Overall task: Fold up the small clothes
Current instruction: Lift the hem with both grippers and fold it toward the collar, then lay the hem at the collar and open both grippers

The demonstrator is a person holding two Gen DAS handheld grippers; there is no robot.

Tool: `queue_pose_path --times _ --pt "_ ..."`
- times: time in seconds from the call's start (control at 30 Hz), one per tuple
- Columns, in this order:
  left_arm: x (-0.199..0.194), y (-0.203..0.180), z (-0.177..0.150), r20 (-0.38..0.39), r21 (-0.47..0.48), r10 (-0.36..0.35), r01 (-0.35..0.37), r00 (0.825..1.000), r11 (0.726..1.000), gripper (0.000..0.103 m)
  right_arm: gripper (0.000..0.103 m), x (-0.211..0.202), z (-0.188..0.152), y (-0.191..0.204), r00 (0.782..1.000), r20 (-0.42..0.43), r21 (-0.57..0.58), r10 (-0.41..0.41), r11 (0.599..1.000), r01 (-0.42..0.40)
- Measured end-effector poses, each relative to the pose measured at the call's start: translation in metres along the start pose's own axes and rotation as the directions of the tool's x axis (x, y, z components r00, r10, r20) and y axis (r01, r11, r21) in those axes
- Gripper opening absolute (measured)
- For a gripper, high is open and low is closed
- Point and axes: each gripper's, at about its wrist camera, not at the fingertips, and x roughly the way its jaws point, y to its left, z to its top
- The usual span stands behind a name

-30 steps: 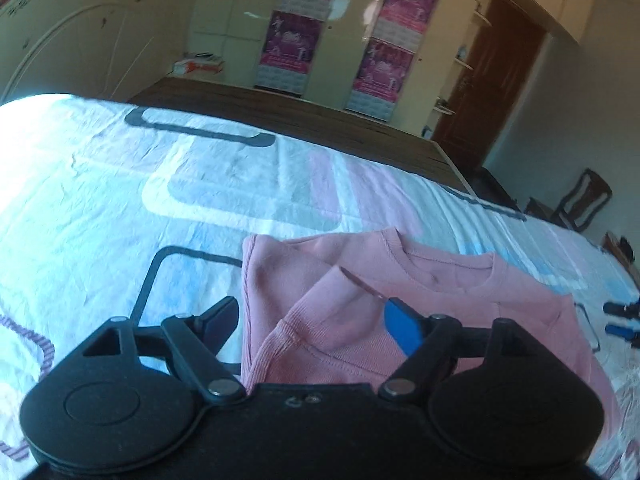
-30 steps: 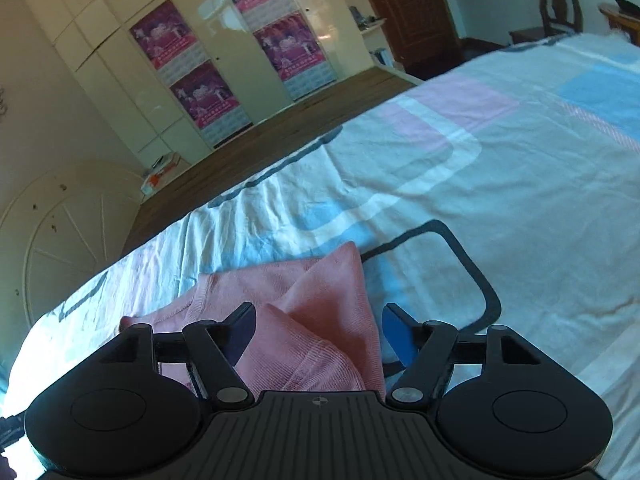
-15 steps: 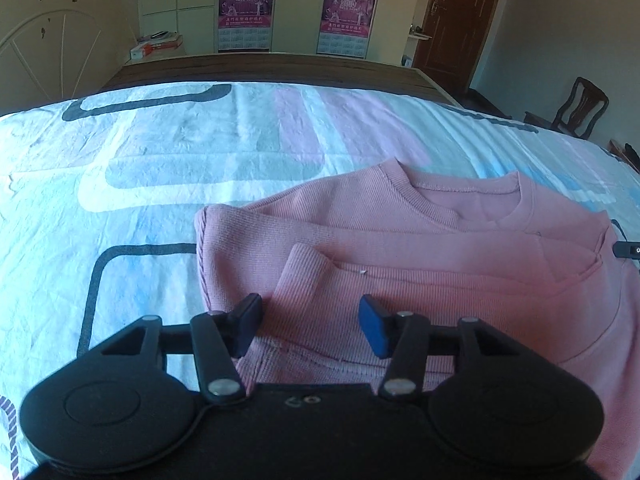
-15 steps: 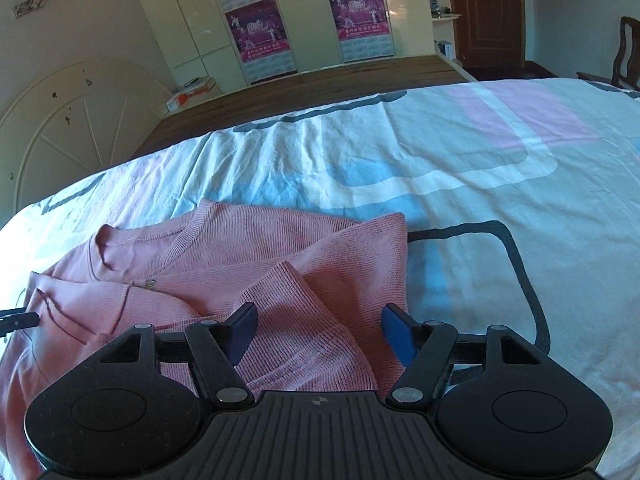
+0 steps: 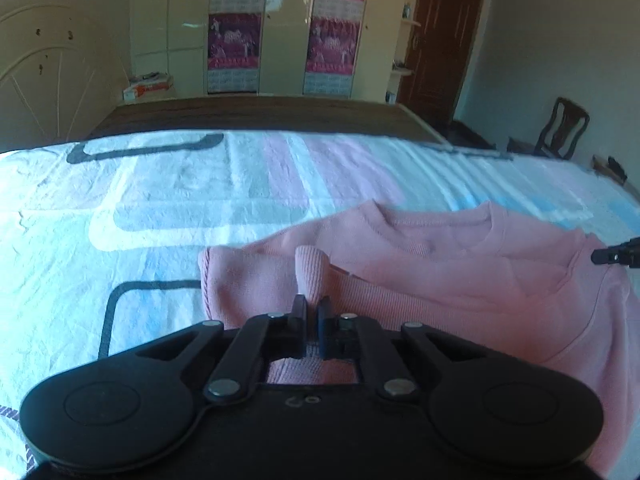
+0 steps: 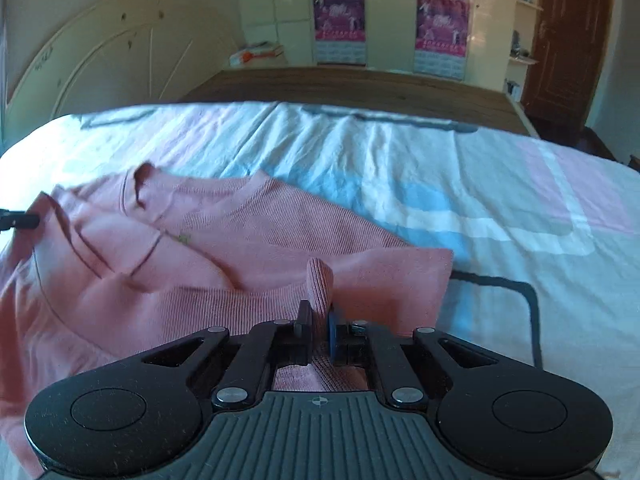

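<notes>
1. L wrist view, nearest: left gripper (image 5: 311, 312) at 6 o'clock, jaws pinched together on a raised ridge of pink sweater (image 5: 460, 280) fabric; ribbed fold sticks up just past the fingertips

2. R wrist view, nearest: right gripper (image 6: 319, 318) at 6 o'clock, jaws likewise clamped on a ribbed pinch of the same sweater (image 6: 200, 264), near its edge on the 3 o'clock side

3. Sweater lies flat on the bedsheet (image 5: 180, 208), sleeves folded in over the body, neckline twd 12 o'clock; in L view it fills centre to 4 o'clock, in R view centre to 9 o'clock

4. Other gripper's black tip shows at each view's rim: at 3 o'clock in L view (image 5: 616, 254), at 9 o'clock in R view (image 6: 18, 220), both touching or right over the sweater's far side, can't tell which

5. Sheet: white w/ pale blue, pink & dark rounded-rectangle print, creased; bare sheet (image 6: 460, 184) from 12 to 3 o'clock in R view

6. Beyond: dark wood bed frame (image 5: 260, 114), cream headboard (image 5: 48, 80) at 10 o'clock

7. Farthest: cream wardrobes w/ magenta posters (image 5: 234, 44) at 12 o'clock, brown door (image 5: 448, 40) at 1 o'clock, wooden chair (image 5: 562, 128) at 2 o'clock
</notes>
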Motion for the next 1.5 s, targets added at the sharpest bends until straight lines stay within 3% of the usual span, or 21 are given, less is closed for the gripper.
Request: queue_pose_path --times 0.1,0.17,0.3,0.33,0.4,0.43,0.5,0.53,0.57,0.63,0.7,0.73,0.8,0.87,0.97,1.07,1.13,1.33,1.5 --pt "-0.012 -0.002 0.018 0.091 -0.02 0.029 -0.028 0.995 0.999 0.004 0.006 -0.02 0.012 -0.005 0.991 0.12 0.064 -0.063 0.996 0.056" --pt "-0.011 0.001 0.031 0.125 -0.063 0.046 -0.038 0.991 0.997 0.004 0.0 -0.025 0.023 -0.009 0.974 0.175 0.091 -0.141 0.988 0.127" --pt "0.005 0.006 0.044 0.124 -0.121 0.078 -0.063 0.989 0.991 0.003 0.0 -0.015 0.039 -0.027 0.969 0.162 0.171 -0.185 0.973 0.157" --pt "0.01 0.005 0.042 0.109 -0.113 0.083 -0.07 0.991 0.991 0.003 0.0 -0.011 0.039 -0.03 0.978 0.139 0.181 -0.156 0.975 0.129" --pt "0.019 0.0 0.034 0.068 -0.074 0.089 -0.084 0.994 0.994 0.003 0.0 -0.002 0.031 -0.042 0.999 0.044 0.217 -0.017 0.976 0.007" --pt "0.023 -0.001 0.027 0.048 -0.063 0.088 -0.085 0.995 0.994 0.003 0.005 0.001 0.025 -0.041 1.0 0.006 0.213 0.011 0.977 -0.012" --pt "0.025 0.0 0.014 0.024 -0.055 0.089 -0.087 0.996 0.995 0.003 0.037 0.007 0.014 -0.035 0.999 -0.033 0.179 0.03 0.984 -0.023" --pt "0.026 0.002 0.01 0.014 -0.052 0.095 -0.094 0.995 0.994 0.003 0.066 0.01 0.009 -0.032 0.999 -0.044 0.165 0.029 0.986 -0.022" --pt "0.027 0.004 0.007 0.004 -0.052 0.1 -0.099 0.995 0.994 0.003 0.074 0.013 0.006 -0.028 0.998 -0.045 0.151 0.031 0.988 -0.024" --pt "0.027 0.007 0.005 -0.005 -0.056 0.105 -0.105 0.994 0.993 0.004 0.072 0.018 0.003 -0.025 0.997 -0.042 0.147 0.059 0.988 -0.052" --pt "0.027 0.007 0.003 -0.009 -0.043 0.11 -0.11 0.994 0.993 0.004 0.04 0.026 0.003 -0.018 0.997 -0.064 0.115 0.052 0.992 -0.044" --pt "0.026 0.006 0.003 -0.009 -0.036 0.113 -0.113 0.994 0.993 0.004 0.019 0.029 0.003 -0.014 0.995 -0.084 0.094 0.055 0.994 -0.047" --pt "0.023 0.005 0.001 -0.003 -0.029 0.116 -0.116 0.993 0.993 0.003 0.007 0.029 -0.001 -0.004 0.994 -0.1 0.026 0.049 0.999 -0.046" --pt "0.016 0.005 0.002 0.024 -0.043 0.115 -0.114 0.993 0.993 0.003 0.006 0.021 -0.003 0.003 0.996 -0.081 -0.025 0.043 0.999 -0.045" --pt "0.002 0.008 0.01 0.084 -0.105 0.104 -0.095 0.991 0.99 0.004 0.005 -0.004 0.001 0.005 0.998 0.057 -0.04 -0.027 0.999 0.029" --pt "-0.006 0.006 0.028 0.147 -0.134 0.111 -0.092 0.983 0.987 0.004 0.005 -0.02 0.015 0.007 0.975 0.196 -0.027 -0.109 0.993 0.116" --pt "-0.002 0.004 0.038 0.161 -0.139 0.128 -0.106 0.979 0.985 0.004 0.005 -0.017 0.025 0.01 0.957 0.241 -0.028 -0.16 0.985 0.172" --pt "0.044 0.004 0.041 0.088 -0.165 0.202 -0.185 0.976 0.969 0.004 0.005 0.032 0.039 -0.003 0.969 0.15 0.07 -0.196 0.98 0.188" --pt "0.078 0.004 0.017 -0.022 -0.101 0.258 -0.259 0.966 0.961 0.006 0.005 0.067 0.025 -0.01 0.971 0.032 0.067 -0.236 0.97 0.234"
